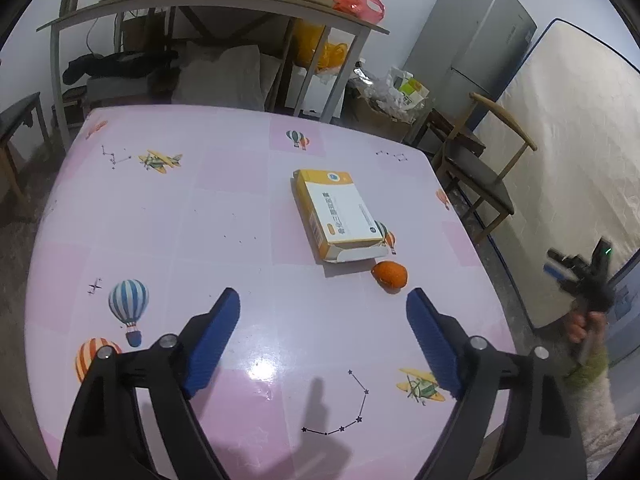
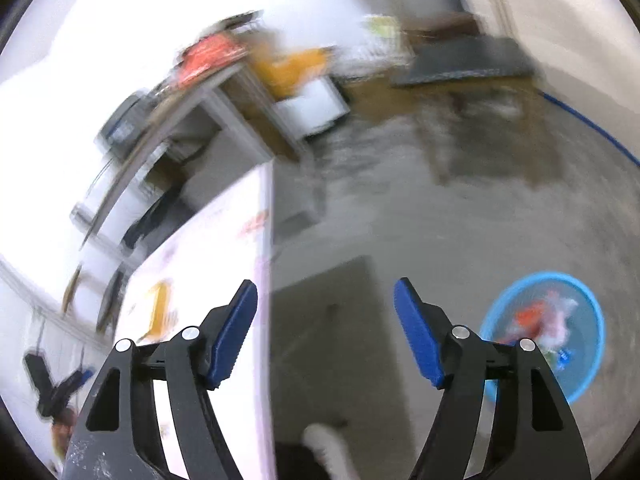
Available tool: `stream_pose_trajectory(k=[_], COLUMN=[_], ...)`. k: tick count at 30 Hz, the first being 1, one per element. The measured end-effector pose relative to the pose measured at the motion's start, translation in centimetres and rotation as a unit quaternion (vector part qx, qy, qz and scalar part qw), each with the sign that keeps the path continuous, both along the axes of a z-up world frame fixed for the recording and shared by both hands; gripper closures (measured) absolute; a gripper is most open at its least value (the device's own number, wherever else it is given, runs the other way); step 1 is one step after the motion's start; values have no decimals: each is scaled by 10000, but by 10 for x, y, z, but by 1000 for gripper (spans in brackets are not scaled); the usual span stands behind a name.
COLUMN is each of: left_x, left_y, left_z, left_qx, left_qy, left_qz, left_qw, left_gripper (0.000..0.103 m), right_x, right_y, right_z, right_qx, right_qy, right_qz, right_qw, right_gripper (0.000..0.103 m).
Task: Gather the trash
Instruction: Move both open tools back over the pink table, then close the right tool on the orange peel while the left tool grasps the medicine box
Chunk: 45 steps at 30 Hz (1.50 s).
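Note:
A yellow and white cardboard box (image 1: 338, 214) lies flat on the pink table (image 1: 224, 208), with a piece of orange peel (image 1: 390, 274) just in front of its near end. My left gripper (image 1: 323, 312) is open and empty above the table, the peel just ahead of its right finger (image 1: 430, 340). My right gripper (image 2: 325, 308) is open and empty, held off the table's right edge above the floor; it also shows in the left wrist view (image 1: 576, 272). A blue bin (image 2: 560, 328) holding trash stands on the floor. The right wrist view is blurred; the box shows as a yellow smear (image 2: 158, 308).
A wooden chair (image 1: 480, 172) stands at the table's far right corner, next to a grey fridge (image 1: 472, 40) and a leaning mattress (image 1: 572, 160). A cluttered shelf table (image 1: 208, 4) and an open carton of rubbish (image 1: 384, 108) stand behind.

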State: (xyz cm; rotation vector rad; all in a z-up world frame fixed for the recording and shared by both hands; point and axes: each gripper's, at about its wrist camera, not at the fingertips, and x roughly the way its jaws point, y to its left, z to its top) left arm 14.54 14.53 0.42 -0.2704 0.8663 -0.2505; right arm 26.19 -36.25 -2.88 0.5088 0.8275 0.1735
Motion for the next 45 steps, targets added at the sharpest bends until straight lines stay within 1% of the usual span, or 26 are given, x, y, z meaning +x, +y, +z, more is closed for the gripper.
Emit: stream_pose_trajectory(k=[3, 5, 6, 7, 9, 10, 12, 14, 15, 17, 20, 22, 23, 24, 26, 29, 31, 34, 37, 41, 43, 45], left_x=[2, 4, 5, 6, 9, 10, 12, 13, 13, 12, 12, 13, 14, 15, 17, 20, 23, 34, 52, 80, 94, 112], left_y=[2, 4, 5, 6, 9, 10, 12, 15, 16, 18, 21, 23, 24, 25, 26, 25, 22, 15, 0, -17, -25, -34], left_z=[-9, -13, -16, -18, -24, -26, -30, -32, -33, -36, -41, -44, -45, -46, -47, -47, -47, -44, -39, -38, -39, -42], left_qx=[-138, -165, -179, -189, -200, -212, -284, -326, -325, -323, -371, -372, -364, -360, -382, -417, -440, -506, -611, -793, -783, -584], left_qy=[103, 164, 201, 235, 376, 417, 499, 517, 515, 512, 594, 620, 631, 650, 673, 688, 710, 759, 842, 950, 1014, 1041], left_qz=[43, 128, 161, 192, 317, 350, 418, 469, 482, 471, 427, 429, 432, 442, 468, 468, 448, 418, 326, 308, 388, 545], left_qw=[9998, 9996, 9995, 9994, 9986, 9983, 9975, 9970, 9970, 9971, 9966, 9965, 9964, 9963, 9959, 9957, 9955, 9950, 9940, 9918, 9910, 9914], left_gripper=[18, 17, 16, 15, 15, 14, 14, 13, 13, 12, 11, 11, 11, 11, 11, 11, 11, 11, 10, 7, 7, 7], right_x=[6, 12, 17, 18, 25, 29, 33, 36, 32, 37, 45, 49, 52, 51, 53, 44, 41, 40, 38, 33, 29, 26], right_y=[71, 118, 147, 164, 209, 233, 260, 290, 300, 314, 325, 322, 323, 326, 325, 317, 313, 311, 307, 291, 281, 272], right_z=[16, 16, 12, 11, -1, -8, -17, -28, -32, -43, -57, -60, -64, -66, -69, -65, -62, -61, -60, -61, -62, -63], right_qx=[103, 99, -40, -155, -504, -677, -1014, -1593, -1749, -2008, -2147, -2162, -2145, -2154, -2127, -2084, -2048, -2017, -1984, -1871, -1848, -1861], right_qy=[-163, -173, -163, -165, -101, -87, -130, -224, -244, -208, -82, -28, 8, 23, 58, 20, -11, 3, 50, 178, 245, 264], right_qz=[891, 1415, 1693, 1821, 2191, 2410, 2613, 2774, 2823, 2892, 2992, 3044, 3063, 3057, 3041, 3024, 3013, 2990, 2907, 2708, 2582, 2484], right_qw=[9958, 9897, 9854, 9830, 9744, 9681, 9598, 9472, 9429, 9357, 9297, 9277, 9274, 9274, 9286, 9301, 9313, 9327, 9360, 9441, 9479, 9503], right_gripper=[35, 35, 35, 35, 35, 35, 38, 42, 44, 51, 57, 63, 65, 70, 72, 78, 84, 88, 90, 91, 92, 92])
